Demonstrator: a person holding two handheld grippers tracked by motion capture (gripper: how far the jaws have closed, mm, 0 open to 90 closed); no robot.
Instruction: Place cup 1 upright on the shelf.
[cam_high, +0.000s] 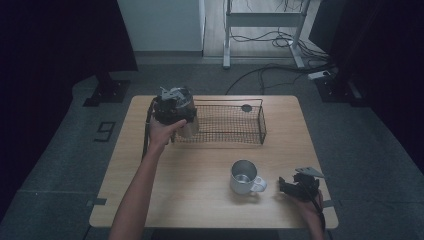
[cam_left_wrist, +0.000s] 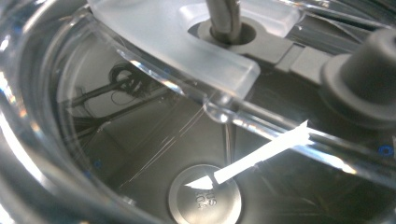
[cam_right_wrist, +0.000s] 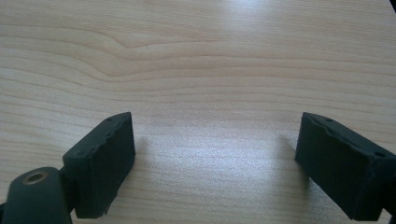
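Risk: clear lidded cup (cam_high: 189, 125) slipping or tipping against wire basket (cam_high: 252, 131) rim, since left tongs (cam_high: 172, 107) are holding it at basket's left end and grip is looking partly hidden; whether jaws are clamping it, cannot tell. Cup looking transparent, glossy, with frosted lid tab (cam_left_wrist: 196, 44), grey stopper (cam_left_wrist: 369, 79), stamped metal base disc (cam_left_wrist: 205, 198). Right tongs (cam_right_wrist: 215, 163) resting spread apart, empty, on tabletop (cam_high: 200, 165), near steel mug (cam_high: 244, 177).

Lab or recording studio setup, not a home.
Lone wooden table (cam_high: 200, 160) on grey carpet floor (cam_high: 360, 150), dark curtains (cam_high: 50, 45) on both sides, loose cables (cam_high: 280, 65) trailing past a metal desk frame (cam_high: 262, 22), power strip (cam_high: 318, 75).
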